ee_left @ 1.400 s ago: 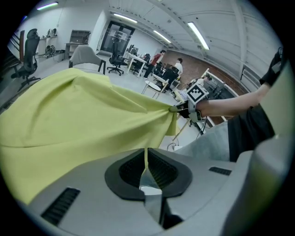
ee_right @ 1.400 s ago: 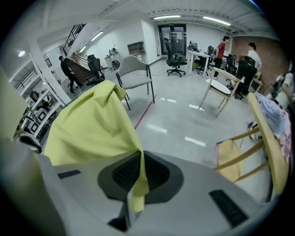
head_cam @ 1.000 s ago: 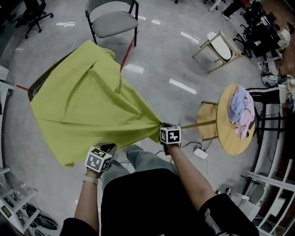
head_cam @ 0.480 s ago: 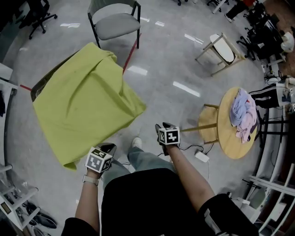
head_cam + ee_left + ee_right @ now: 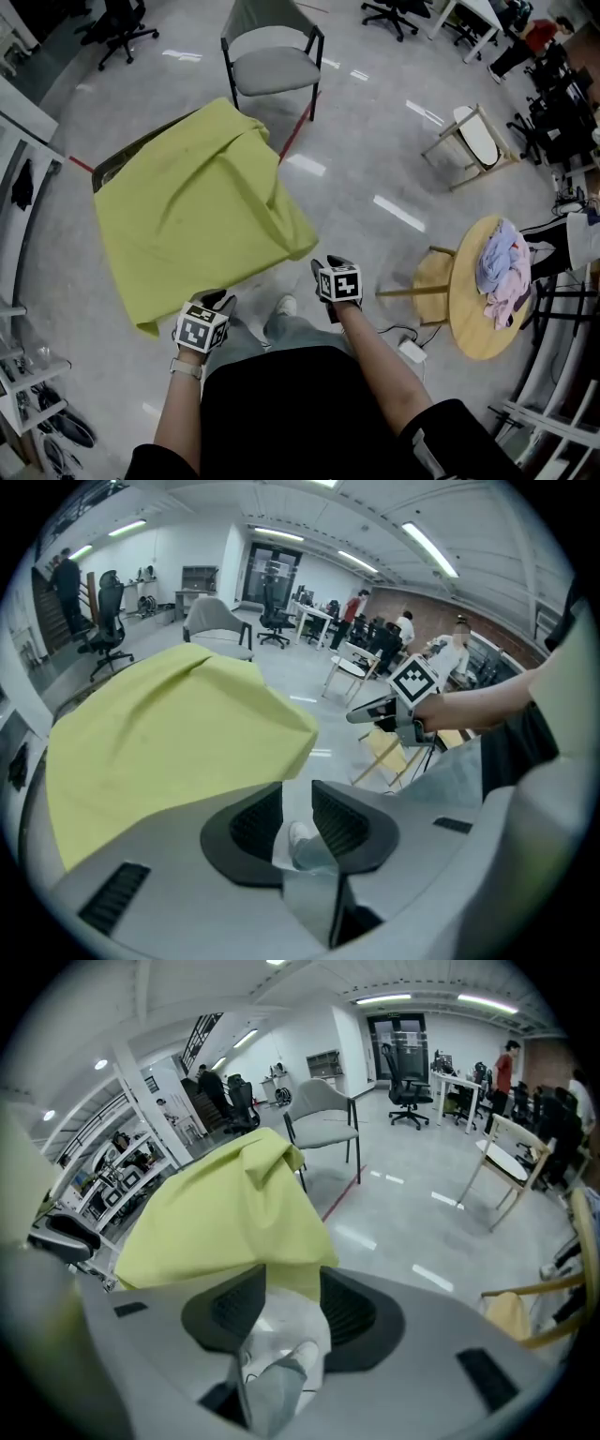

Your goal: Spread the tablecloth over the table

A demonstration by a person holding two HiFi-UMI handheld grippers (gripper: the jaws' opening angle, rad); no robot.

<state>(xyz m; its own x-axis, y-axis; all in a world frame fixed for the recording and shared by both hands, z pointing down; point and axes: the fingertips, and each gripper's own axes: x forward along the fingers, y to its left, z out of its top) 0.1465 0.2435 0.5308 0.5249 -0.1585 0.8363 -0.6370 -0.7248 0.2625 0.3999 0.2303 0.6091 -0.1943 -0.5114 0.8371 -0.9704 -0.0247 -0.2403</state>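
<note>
The yellow-green tablecloth (image 5: 192,225) lies rumpled over the table, and its near corners hang down toward me. One dark table corner (image 5: 105,173) shows at the far left. My left gripper (image 5: 218,298) hovers just below the cloth's near edge. Its jaws have just been opening, and only my shoe and trouser leg show in the gap (image 5: 297,808). My right gripper (image 5: 324,266) sits right of the hanging corner. Its jaws have also just been opening further and hold nothing (image 5: 292,1302). Both gripper views show the tablecloth (image 5: 159,742) (image 5: 225,1218) ahead, apart from the jaws.
A grey chair (image 5: 272,66) stands beyond the table. At my right are a wooden chair (image 5: 433,277) and a round wooden table (image 5: 469,323) piled with clothes. A pale stool (image 5: 473,136) stands further off. Shelving (image 5: 28,375) lines the left side.
The right gripper let go of the stretched cloth corner, which fell back against the table. The cloth has settled flatter. Both grippers have drawn slightly away from it.
</note>
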